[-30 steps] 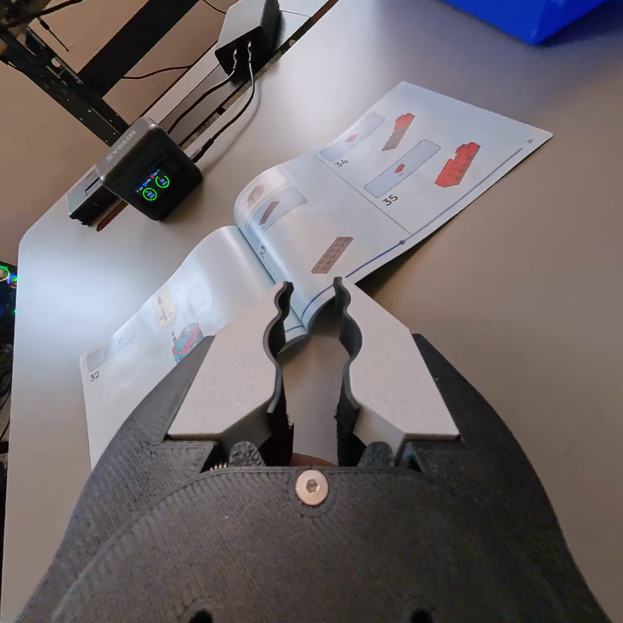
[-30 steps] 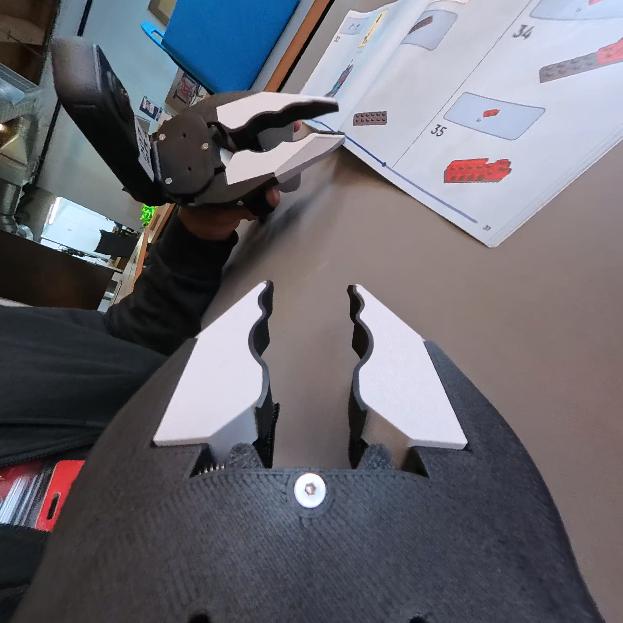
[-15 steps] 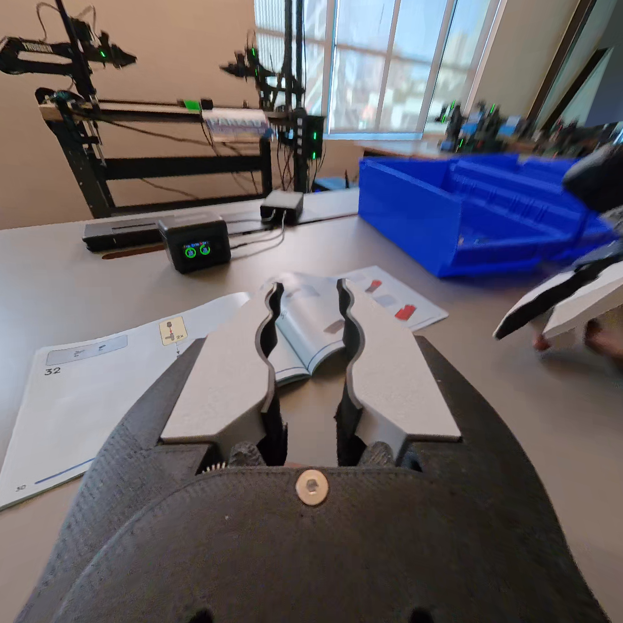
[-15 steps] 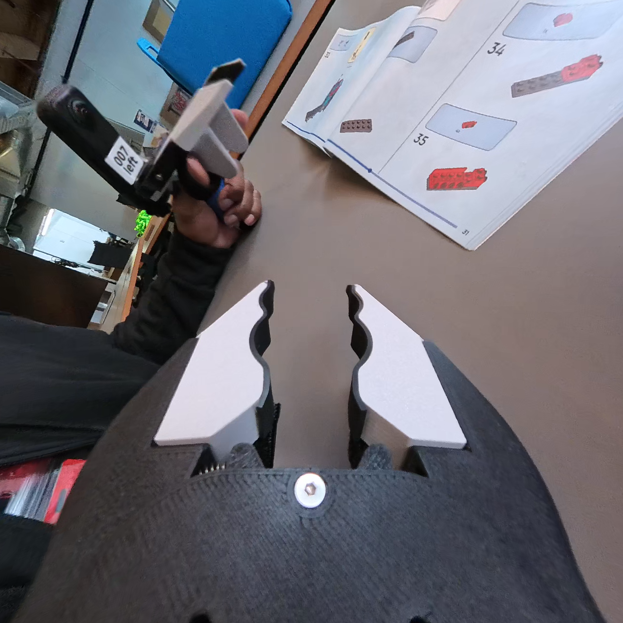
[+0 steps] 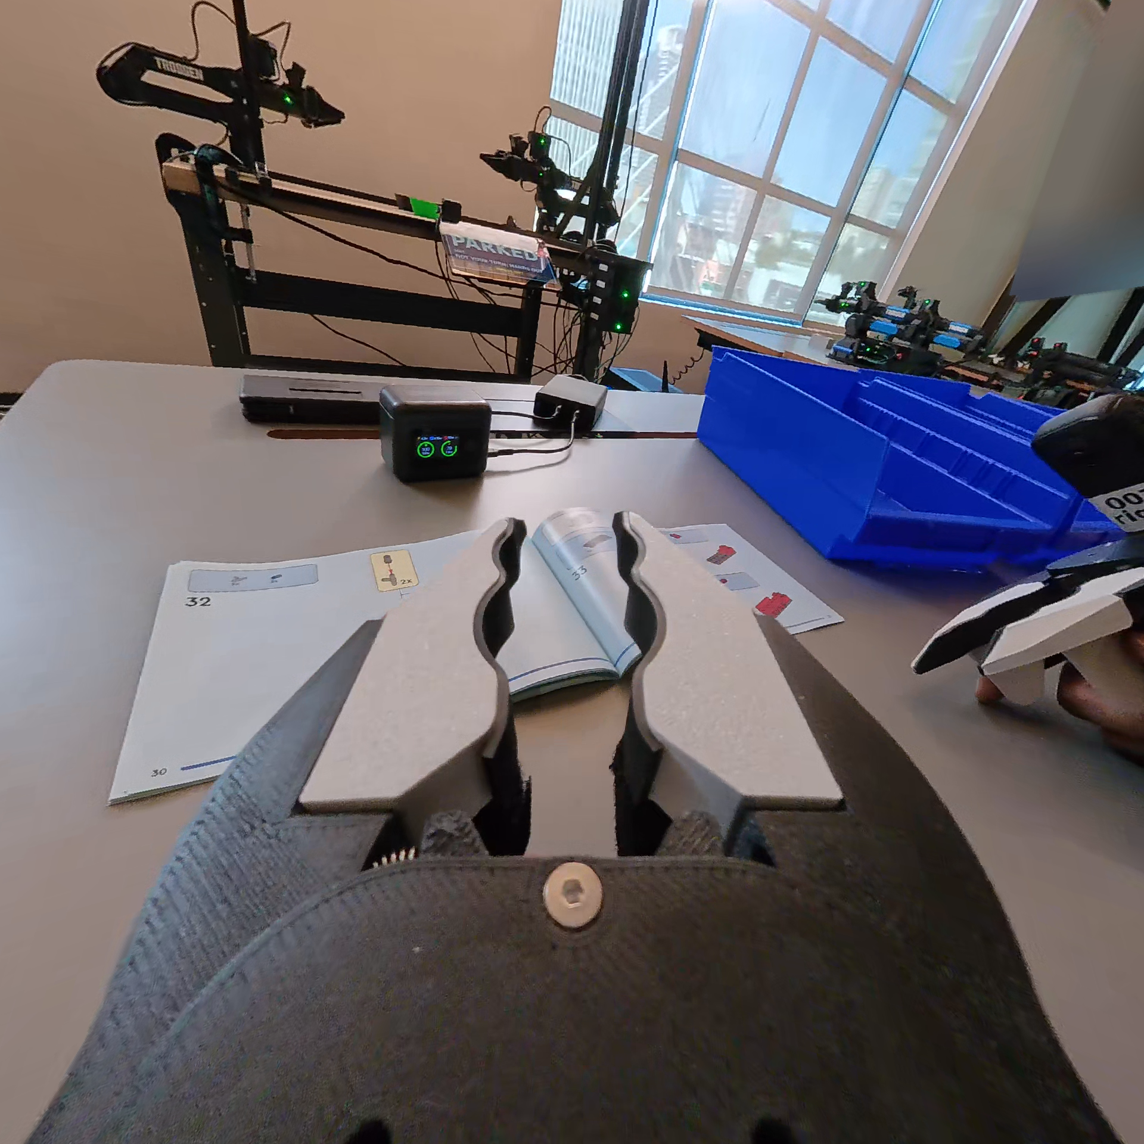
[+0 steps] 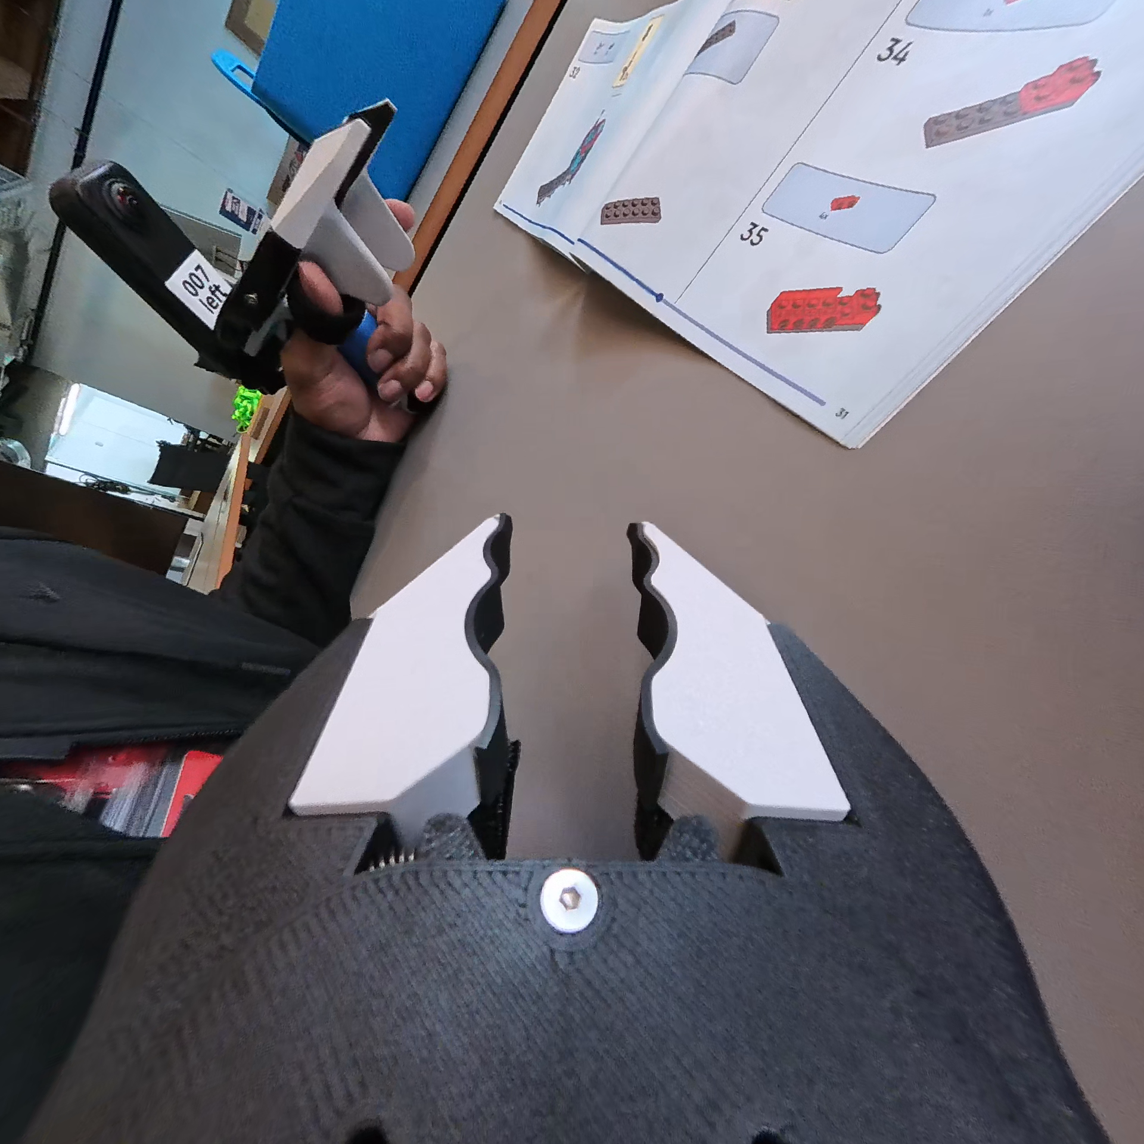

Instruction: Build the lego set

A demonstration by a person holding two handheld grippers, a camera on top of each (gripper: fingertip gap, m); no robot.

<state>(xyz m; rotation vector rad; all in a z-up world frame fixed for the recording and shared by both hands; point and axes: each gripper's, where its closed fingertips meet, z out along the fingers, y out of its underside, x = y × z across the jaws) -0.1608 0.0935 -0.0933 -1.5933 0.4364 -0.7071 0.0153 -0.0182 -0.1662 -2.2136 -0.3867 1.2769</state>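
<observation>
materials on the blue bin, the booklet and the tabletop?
Large blue ribbed storage bin: looks like moulded plastic, with a slight sheen and sharp ribs. Open pale-blue instruction booklet: printed paper, its thin pages curling at the fold. Grey table: smooth matt surface, probably laminate; that cannot be told for sure.

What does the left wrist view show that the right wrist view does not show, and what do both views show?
Only the left wrist view shows the blue bin, the black box with green lights and the window. Only the right wrist view shows the hand holding the left gripper, a dark sleeve and a blue chair. Both show the open booklet lying on the grey table. The right gripper is open and empty; the left is open too.
</observation>
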